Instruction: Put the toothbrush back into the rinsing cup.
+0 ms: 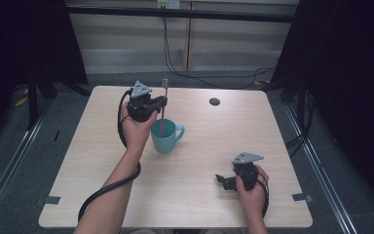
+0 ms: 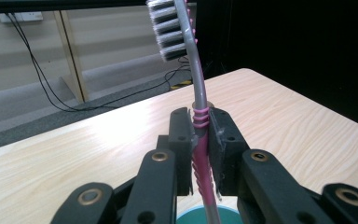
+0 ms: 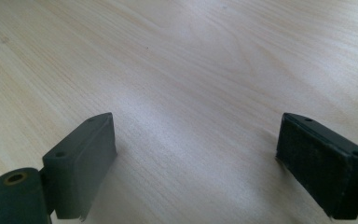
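A pale wooden table with rounded corners carries a teal mug just left of centre, handle toward 3 o'clock. A small dark disc lies toward 1 o'clock, well apart from the mug.

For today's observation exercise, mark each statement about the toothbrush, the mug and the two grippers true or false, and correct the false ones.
1. The left gripper is shut on the toothbrush. True.
2. The toothbrush lies flat on the table. False: it stands upright, bristles on top, its lower end in the mug.
3. The mug is teal and has a handle. True.
4. The right gripper holds the mug. False: its jaws stand wide open over bare table, with nothing between them.
5. The mug stands between the two hands' grippers, nearer the right one. False: it stands right beside the left gripper.
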